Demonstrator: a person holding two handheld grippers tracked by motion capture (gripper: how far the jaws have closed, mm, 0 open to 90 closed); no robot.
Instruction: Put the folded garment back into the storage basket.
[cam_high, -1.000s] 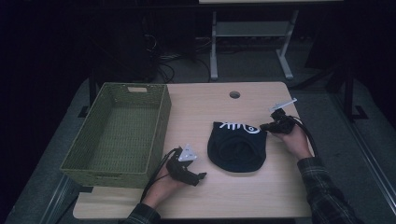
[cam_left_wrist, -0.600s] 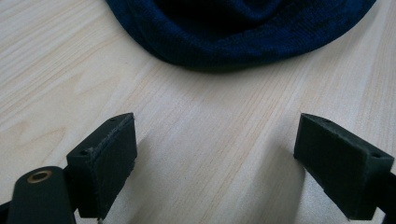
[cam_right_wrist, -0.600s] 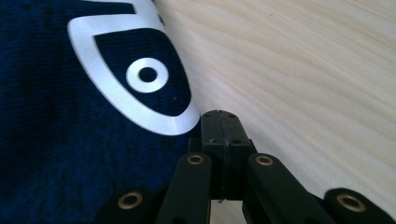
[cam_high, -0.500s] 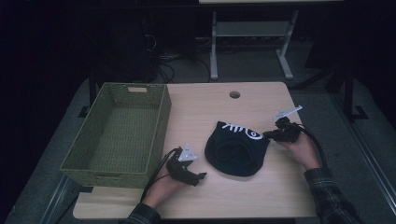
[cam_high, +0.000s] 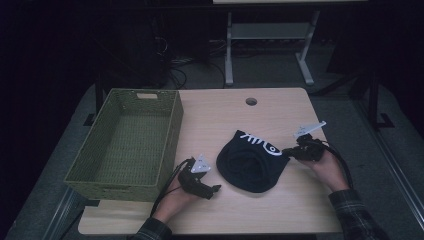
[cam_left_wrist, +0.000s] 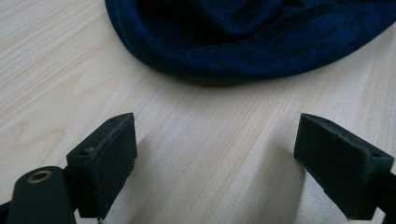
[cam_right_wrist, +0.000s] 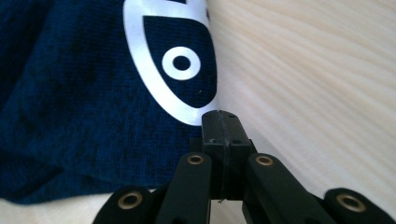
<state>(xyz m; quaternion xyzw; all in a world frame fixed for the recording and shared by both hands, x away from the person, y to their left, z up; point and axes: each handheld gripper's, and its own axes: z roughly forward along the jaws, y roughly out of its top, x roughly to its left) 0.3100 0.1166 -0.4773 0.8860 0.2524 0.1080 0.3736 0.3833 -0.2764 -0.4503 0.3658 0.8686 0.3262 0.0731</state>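
A dark navy knitted beanie with a white fish-skeleton print (cam_high: 255, 161) lies crumpled on the light wooden bench (cam_high: 235, 115), near its front edge and to the right of the empty green woven basket (cam_high: 125, 140). The right gripper (cam_high: 289, 152) sits at the beanie's right edge; in the right gripper view its jaws are pressed together at the hem beside the white print (cam_right_wrist: 180, 60). Whether a fold of knit is caught between them cannot be told, since the jaw faces meet flush and the cloth runs up just to their tips. The left gripper (cam_high: 212, 190) rests on the bench in front of the basket's near corner, jaws spread wide, with the beanie's rounded edge (cam_left_wrist: 233, 56) lying a little beyond them and not touched.

The step in hand looks like taking hold of the beanie at two sides, probably to lift it toward the basket. The next move would call for the left gripper to slide forward until the near hem lies between its jaws, then close, while the right one keeps its place.

Against the picture from a second ago, the right gripper has drawn toward the person along the beanie's right side, and the beanie has shifted slightly with it. The left gripper has stayed put.
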